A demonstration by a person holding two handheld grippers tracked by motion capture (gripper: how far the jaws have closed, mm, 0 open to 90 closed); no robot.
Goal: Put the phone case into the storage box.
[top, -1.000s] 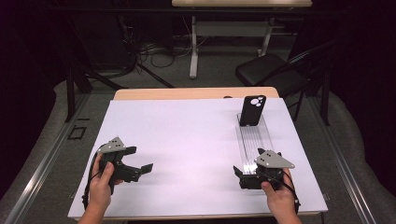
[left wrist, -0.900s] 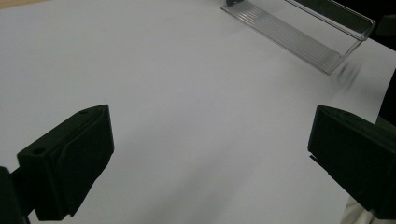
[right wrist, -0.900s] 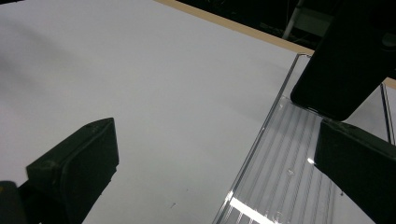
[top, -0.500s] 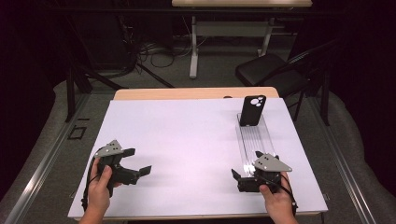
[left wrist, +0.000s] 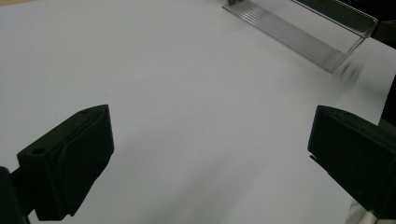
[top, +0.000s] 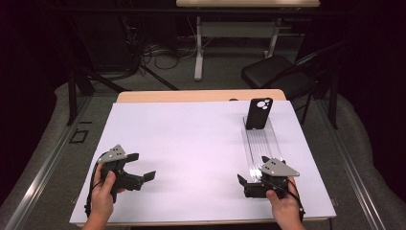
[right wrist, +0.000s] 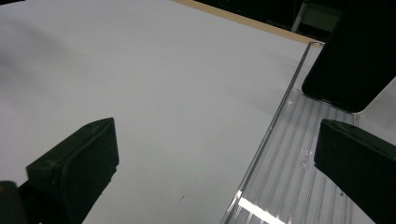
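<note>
Left gripper [top: 143, 177] jaws spread, empty, right gripper [top: 245, 184] jaws spread beside clear tray [top: 261, 143], phone [top: 258, 113] upright at far end

Dim room beyond the white-topped counter [top: 191, 139], wooden edge at its far side. Grey floor [top: 215, 81] with tangled cables [top: 153, 50]. Black chair [top: 277, 76] at right, pale desk [top: 246, 3] farther back.

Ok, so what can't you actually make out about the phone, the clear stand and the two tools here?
- Phone: its screen faces away in the high view; the right gripper view's edge crops it.
- Clear stand: its near end is covered by the right tool in the high view; its far end is cropped in the left gripper view.
- Left tool: the hand hides its grip.
</note>
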